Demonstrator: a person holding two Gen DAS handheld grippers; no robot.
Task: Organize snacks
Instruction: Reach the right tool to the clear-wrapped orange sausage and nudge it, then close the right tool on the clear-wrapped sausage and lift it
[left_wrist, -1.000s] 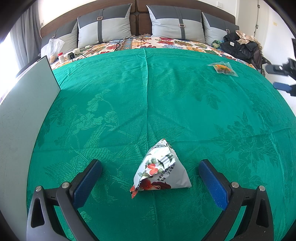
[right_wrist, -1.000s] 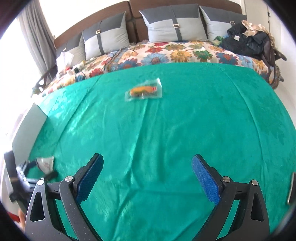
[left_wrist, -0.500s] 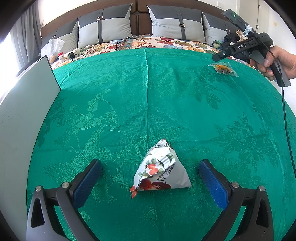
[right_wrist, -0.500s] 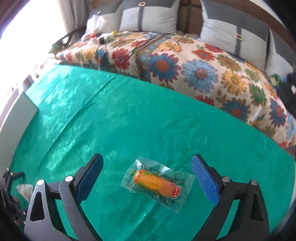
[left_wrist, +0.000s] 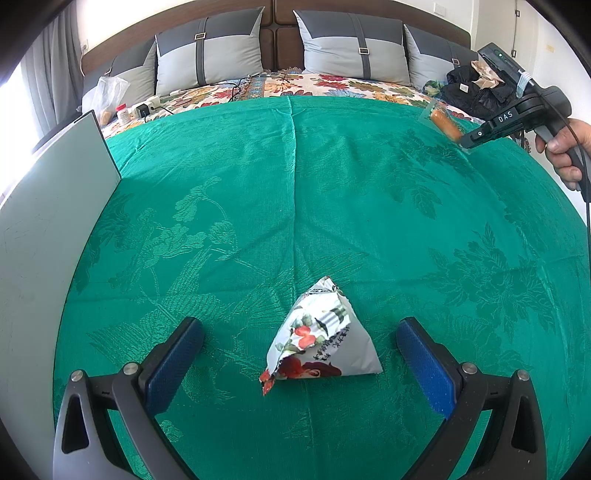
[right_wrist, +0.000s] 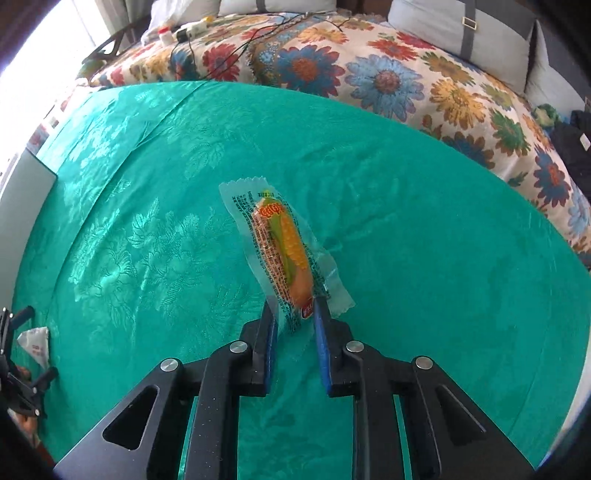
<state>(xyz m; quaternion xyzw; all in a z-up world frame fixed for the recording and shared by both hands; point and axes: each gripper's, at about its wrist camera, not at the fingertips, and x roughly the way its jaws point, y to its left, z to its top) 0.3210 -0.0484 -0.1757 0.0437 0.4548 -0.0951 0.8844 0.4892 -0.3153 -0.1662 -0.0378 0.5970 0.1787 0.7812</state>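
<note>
A white triangular snack bag (left_wrist: 325, 347) with red flower print lies on the green bedspread (left_wrist: 295, 184). It sits between the wide-apart blue pads of my open left gripper (left_wrist: 299, 328), touching neither pad. Far right, a hand (left_wrist: 565, 147) holds my right gripper (right_wrist: 293, 308). Its jaws are closing, and the pads press on the near end of a clear corn snack packet (right_wrist: 280, 243). The packet's far end tilts up off the cloth. The left wrist view shows this packet (left_wrist: 445, 125) at the bed's far right.
A pale board (left_wrist: 48, 240) stands along the left edge of the spread. Beyond the green cloth are a floral sheet (right_wrist: 388, 81), grey pillows (left_wrist: 351, 48), a power strip with cables (left_wrist: 147, 107), a small bottle and a black bag (left_wrist: 476, 92).
My right gripper came down over the corn packet, rolled, and closed on its near end; the packet now stands tilted up. The left gripper and the white bag have not moved.
</note>
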